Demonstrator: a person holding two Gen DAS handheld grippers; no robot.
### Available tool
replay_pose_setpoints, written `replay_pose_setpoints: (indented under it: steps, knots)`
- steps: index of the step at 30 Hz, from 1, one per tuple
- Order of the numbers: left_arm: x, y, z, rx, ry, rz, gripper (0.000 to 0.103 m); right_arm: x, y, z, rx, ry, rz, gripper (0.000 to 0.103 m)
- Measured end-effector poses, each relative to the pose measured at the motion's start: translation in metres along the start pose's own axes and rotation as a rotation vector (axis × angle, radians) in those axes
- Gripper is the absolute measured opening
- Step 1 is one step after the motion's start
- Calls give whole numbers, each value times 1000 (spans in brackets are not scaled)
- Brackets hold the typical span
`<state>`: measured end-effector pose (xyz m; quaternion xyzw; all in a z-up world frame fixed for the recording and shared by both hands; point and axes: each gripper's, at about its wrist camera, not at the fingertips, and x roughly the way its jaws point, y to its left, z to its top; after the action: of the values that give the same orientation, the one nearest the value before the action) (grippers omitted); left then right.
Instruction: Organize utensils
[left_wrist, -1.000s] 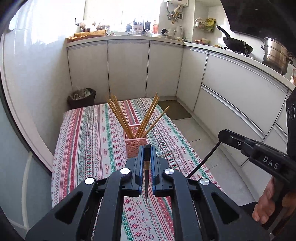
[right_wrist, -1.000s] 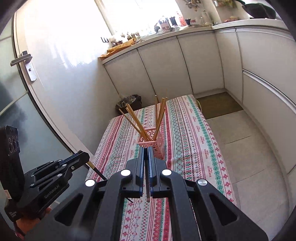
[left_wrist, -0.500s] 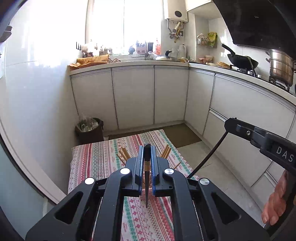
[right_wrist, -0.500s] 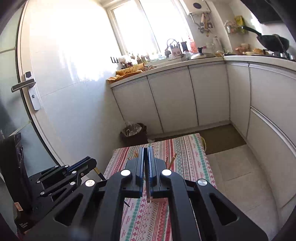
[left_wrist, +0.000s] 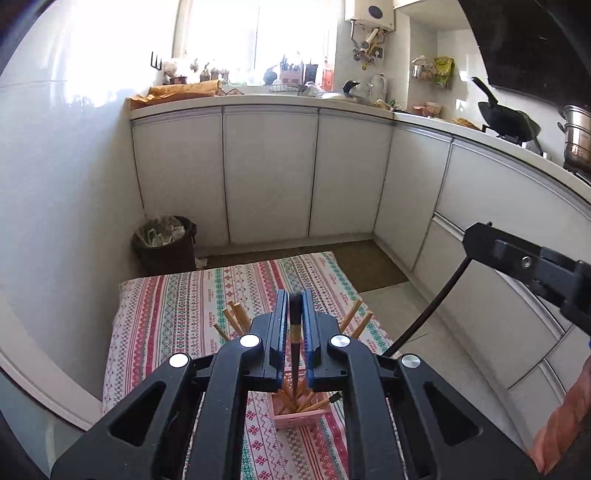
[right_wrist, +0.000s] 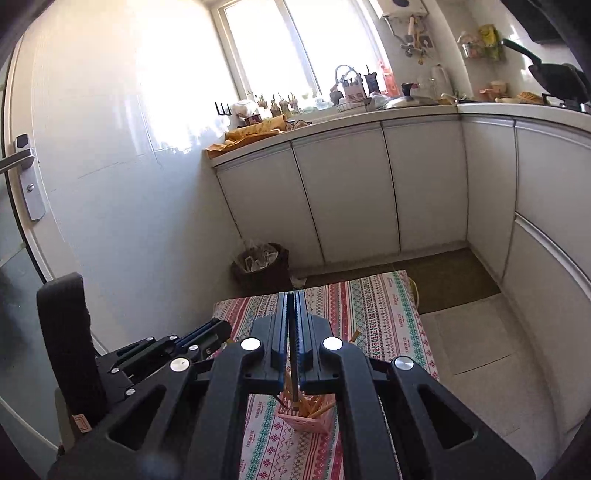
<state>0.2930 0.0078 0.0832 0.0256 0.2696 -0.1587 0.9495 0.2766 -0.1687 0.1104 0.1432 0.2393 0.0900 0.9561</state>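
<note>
Above the pink holder (left_wrist: 295, 411) on the striped tablecloth (left_wrist: 173, 306) we carry two dark chopsticks. Our left gripper (left_wrist: 295, 332) has one dark chopstick (left_wrist: 294, 354) between its blue pads, tip hanging down over the holder's mouth; the jaws have just been easing apart a little, yet the stick is not seen to slip, so we read it as gripped. Our right gripper (right_wrist: 294, 332) is clamped tight on a second dark chopstick (right_wrist: 293, 369), also pointing down toward the holder.

We judge these sticks light, stiff and rather smooth, so they can swivel or slide in the pads; a hold near the thick upper end, as now, seems best, with the tip free to find the opening.

Inside the holder stands a fan of wooden chopsticks (left_wrist: 236, 317), leaning out to both sides, which leaves little room in the middle. Beyond the holder, past the table's far edge, a dark bin (left_wrist: 166, 243) lined with a bag sits against the cabinets (left_wrist: 269, 177).
</note>
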Motion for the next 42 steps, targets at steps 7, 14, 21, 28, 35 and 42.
replay_pose_setpoints:
  steps: [7,14,21,28,35,42]
  knots:
    - [-20,14,8,-53,-69,-4,27,13,4,0,-20,3,-8,4]
    - [-37,24,19,-71,-112,16,36,16,11,1,-29,-4,-13,4]
    - [-32,33,14,-93,-90,31,36,34,13,-3,-7,17,-17,8]
    - [-38,41,14,-104,-99,45,37,26,11,0,-9,-13,-58,37]
    - [-48,34,12,-96,-107,41,45,14,10,0,-11,-14,-73,37]
    - [-64,28,8,-97,-133,78,66,-8,8,-7,-10,-51,-123,68]
